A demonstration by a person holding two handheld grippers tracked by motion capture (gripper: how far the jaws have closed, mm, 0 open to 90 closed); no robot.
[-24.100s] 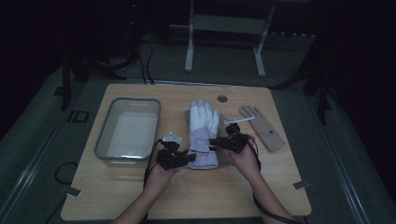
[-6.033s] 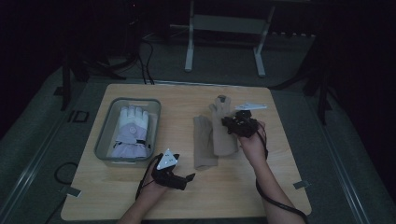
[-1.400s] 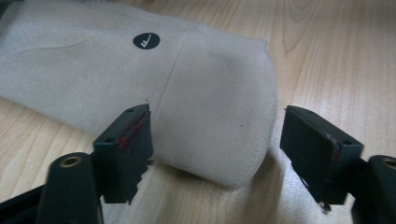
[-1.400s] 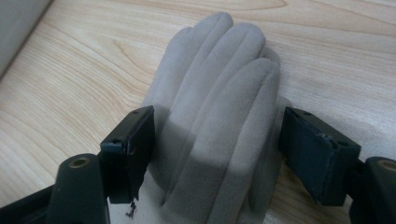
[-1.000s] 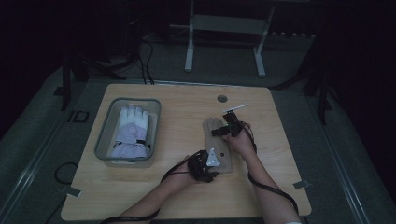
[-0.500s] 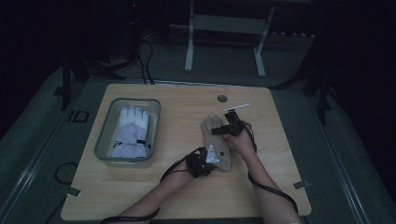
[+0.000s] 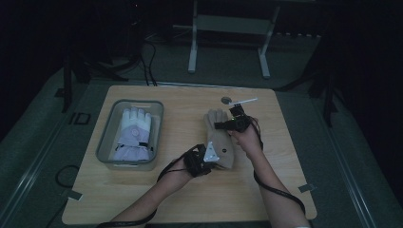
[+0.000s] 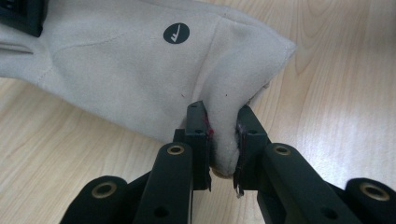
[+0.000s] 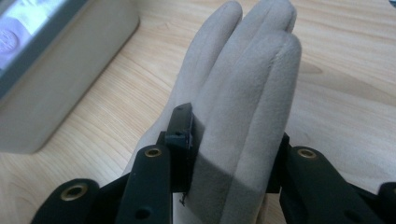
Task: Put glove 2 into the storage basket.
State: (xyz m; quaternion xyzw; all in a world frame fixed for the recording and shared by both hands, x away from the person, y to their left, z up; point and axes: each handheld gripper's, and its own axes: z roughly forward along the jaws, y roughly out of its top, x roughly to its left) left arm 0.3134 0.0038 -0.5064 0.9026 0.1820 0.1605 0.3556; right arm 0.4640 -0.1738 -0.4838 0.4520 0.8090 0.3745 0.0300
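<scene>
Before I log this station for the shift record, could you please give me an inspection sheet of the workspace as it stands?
Surface: wooden table, round fitting near the far edge.
Job's things: beige glove flat on the table; white glove inside the grey bin.
Clutter: a white strip beside the round fitting; tape pieces at the near corners.
Grippers: left tool clamps the beige glove's cuff edge; right tool is closed on its fingers.
Cables: one trails from each tool along the forearms; more lie on the floor beyond the table.
Surroundings: dark room, metal stand behind the table.
</scene>
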